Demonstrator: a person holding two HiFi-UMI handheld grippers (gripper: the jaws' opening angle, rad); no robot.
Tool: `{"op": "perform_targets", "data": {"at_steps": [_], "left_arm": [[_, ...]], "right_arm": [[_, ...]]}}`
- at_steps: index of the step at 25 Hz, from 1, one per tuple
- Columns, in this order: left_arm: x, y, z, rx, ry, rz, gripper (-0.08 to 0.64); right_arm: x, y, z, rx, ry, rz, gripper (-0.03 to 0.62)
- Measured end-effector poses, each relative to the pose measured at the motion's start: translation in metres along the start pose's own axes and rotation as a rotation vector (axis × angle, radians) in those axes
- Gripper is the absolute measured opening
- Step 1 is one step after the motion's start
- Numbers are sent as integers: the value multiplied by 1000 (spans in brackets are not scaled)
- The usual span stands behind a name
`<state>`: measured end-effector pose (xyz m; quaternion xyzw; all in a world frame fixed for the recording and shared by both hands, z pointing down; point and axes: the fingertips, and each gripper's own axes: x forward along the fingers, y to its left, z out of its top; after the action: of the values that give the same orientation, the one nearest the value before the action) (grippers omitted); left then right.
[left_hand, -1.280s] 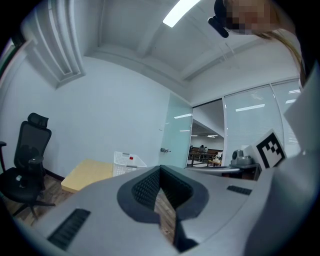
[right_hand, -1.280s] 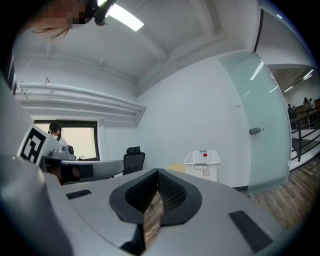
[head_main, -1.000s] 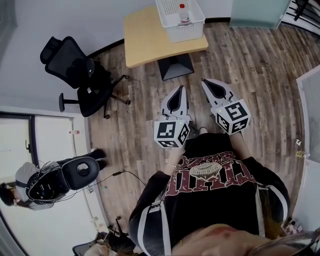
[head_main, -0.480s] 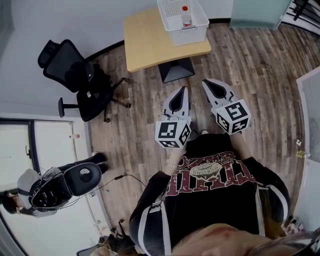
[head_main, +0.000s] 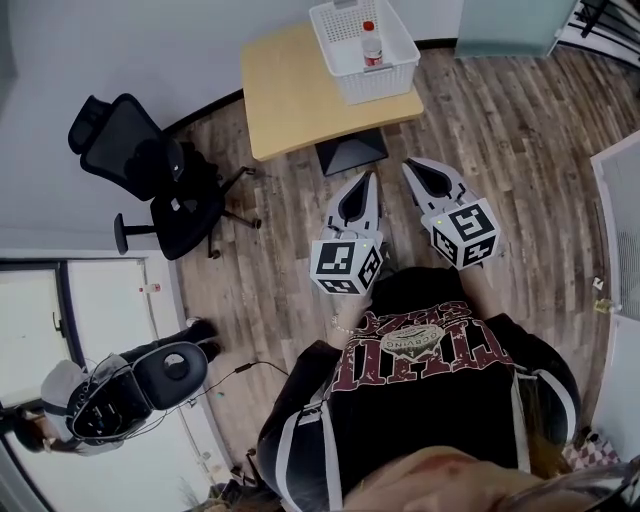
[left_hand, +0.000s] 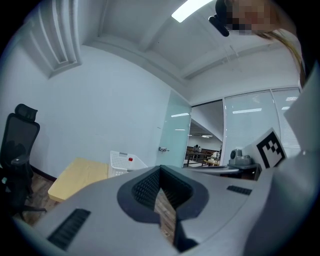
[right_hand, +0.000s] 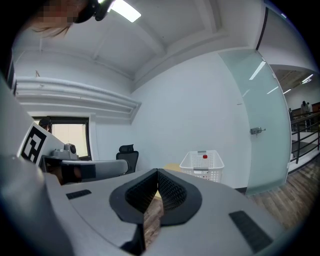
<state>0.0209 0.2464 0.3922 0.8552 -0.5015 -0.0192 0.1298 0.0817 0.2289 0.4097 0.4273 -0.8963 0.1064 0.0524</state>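
You hold your left gripper (head_main: 362, 185) and right gripper (head_main: 415, 168) side by side above the wood floor (head_main: 500, 130). Just ahead of both tips stands a table (head_main: 290, 90) bearing a white basket (head_main: 380, 86) with a bottle (head_main: 371, 44) inside. A black office chair (head_main: 140, 170) sits well left of your left gripper.

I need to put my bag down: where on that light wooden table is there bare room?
The light wooden tabletop is bare on the side toward the black swivel office chair, up to the white plastic mesh basket. The basket's corner is crowded; a red-capped clear bottle sits inside it.
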Motion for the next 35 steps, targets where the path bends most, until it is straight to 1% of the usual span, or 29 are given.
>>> {"op": "perform_targets", "data": {"at_steps": [10,19,25,29,35], "left_arm": [[34,30,8,-10,13,-52,48],[48,59,16,0,17,-93,48],[53,73,15,10,33,-121,48],[53,79,15,12,32,-122,48],[53,90,17,0,33,-102,47]], "right_arm": [[41,-13,5,17,10,-18,18],[74,-13,8,9,4,-51,18],[89,-8,6,7,0,-66,18],[94,-6,6,3,-2,-71,18],[101,-6,10,0,3,-67,18]]}}
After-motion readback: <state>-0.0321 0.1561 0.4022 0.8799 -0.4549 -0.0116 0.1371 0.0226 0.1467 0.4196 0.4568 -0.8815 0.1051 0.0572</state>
